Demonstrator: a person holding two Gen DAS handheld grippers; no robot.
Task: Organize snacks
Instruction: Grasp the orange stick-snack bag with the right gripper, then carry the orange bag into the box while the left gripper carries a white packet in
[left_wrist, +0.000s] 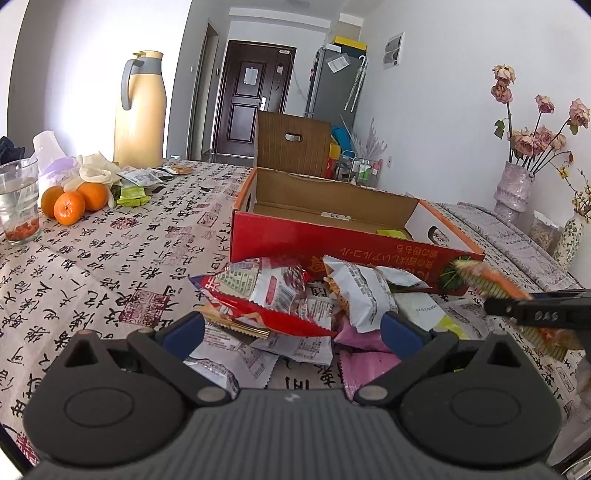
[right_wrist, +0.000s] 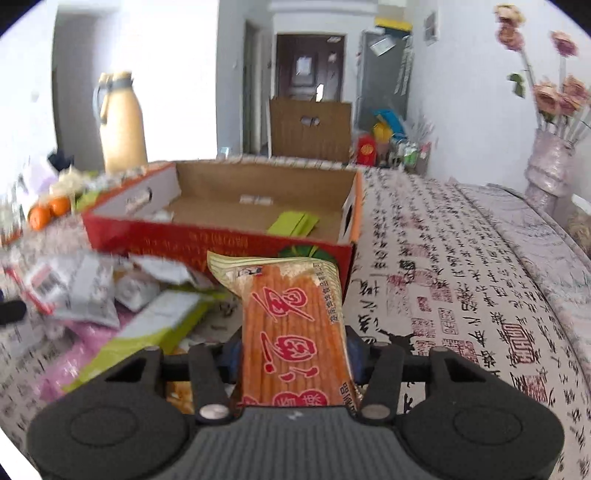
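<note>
Glass tumbler (left_wrist: 19, 201) with water and red berries at its bottom stands far left of the open red cardboard box (left_wrist: 332, 236), and three oranges (left_wrist: 72, 201) sit just beside the tumbler. Behind them, also left of the box, rises a tall cream thermos jug with a grey handle (left_wrist: 142, 107). A heap of white, red and pink foil snack packets (left_wrist: 295, 306) lies on the calligraphy-print tablecloth (left_wrist: 110, 258), touching the box's near wall. The left gripper (left_wrist: 293, 330) hangs over this heap with its blue-padded fingers (left_wrist: 184, 330) spread wide, holding nothing. Inside the box, near its right end, lie flat green packets (right_wrist: 295, 223). The right gripper (right_wrist: 293, 354) is closed on a clear orange packet of stick snacks with red lettering (right_wrist: 291, 317), which juts forward just in front of the box's near right corner, above the cloth. Well right of the box stands a pale pink vase of dried roses (left_wrist: 515, 188).
</note>
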